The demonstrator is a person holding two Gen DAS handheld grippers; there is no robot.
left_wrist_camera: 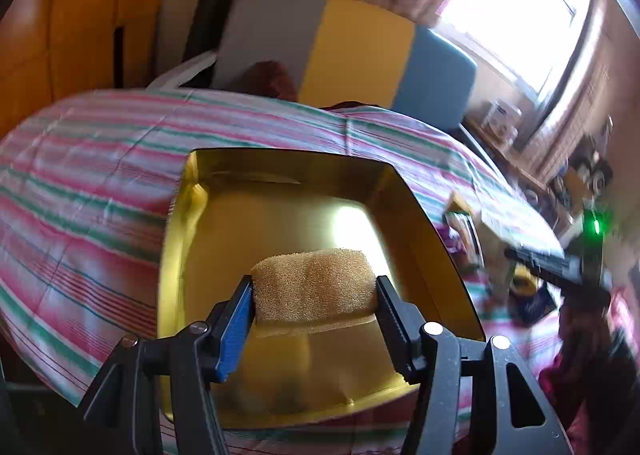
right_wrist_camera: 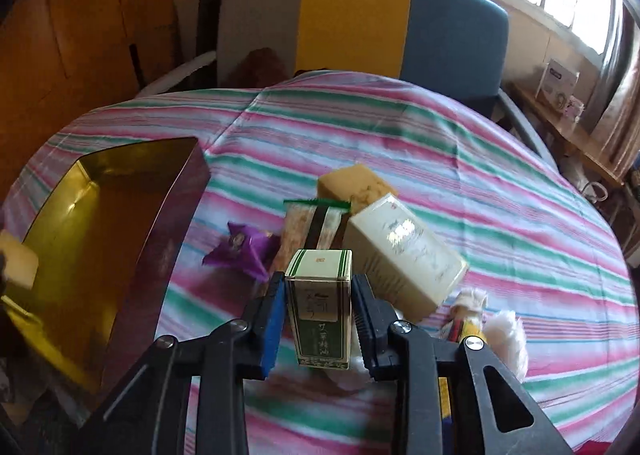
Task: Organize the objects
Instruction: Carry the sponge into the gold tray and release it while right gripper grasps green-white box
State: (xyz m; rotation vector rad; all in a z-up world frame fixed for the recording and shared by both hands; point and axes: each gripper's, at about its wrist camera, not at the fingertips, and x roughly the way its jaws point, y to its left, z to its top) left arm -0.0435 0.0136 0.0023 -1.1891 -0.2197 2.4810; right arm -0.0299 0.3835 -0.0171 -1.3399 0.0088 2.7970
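My left gripper (left_wrist_camera: 314, 285) is shut on a yellow sponge (left_wrist_camera: 314, 283) and holds it over the open gold-lined box (left_wrist_camera: 280, 175). The box also shows in the right wrist view (right_wrist_camera: 176, 215), at the left of the table, with the sponge (right_wrist_camera: 16, 259) at its near end. My right gripper (right_wrist_camera: 319, 285) is shut on a small green and white carton (right_wrist_camera: 320, 295), held above the table. Beyond it lie a cream box (right_wrist_camera: 404, 255), a second yellow sponge (right_wrist_camera: 356, 183), a striped packet (right_wrist_camera: 316, 223) and a purple wrapper (right_wrist_camera: 240, 251).
The round table wears a pink, green and white striped cloth (right_wrist_camera: 440, 159). A white fluffy item (right_wrist_camera: 508, 335) and a small doll-like item (right_wrist_camera: 468, 307) lie right of my right gripper. A grey, yellow and blue chair back (right_wrist_camera: 352, 19) stands behind the table.
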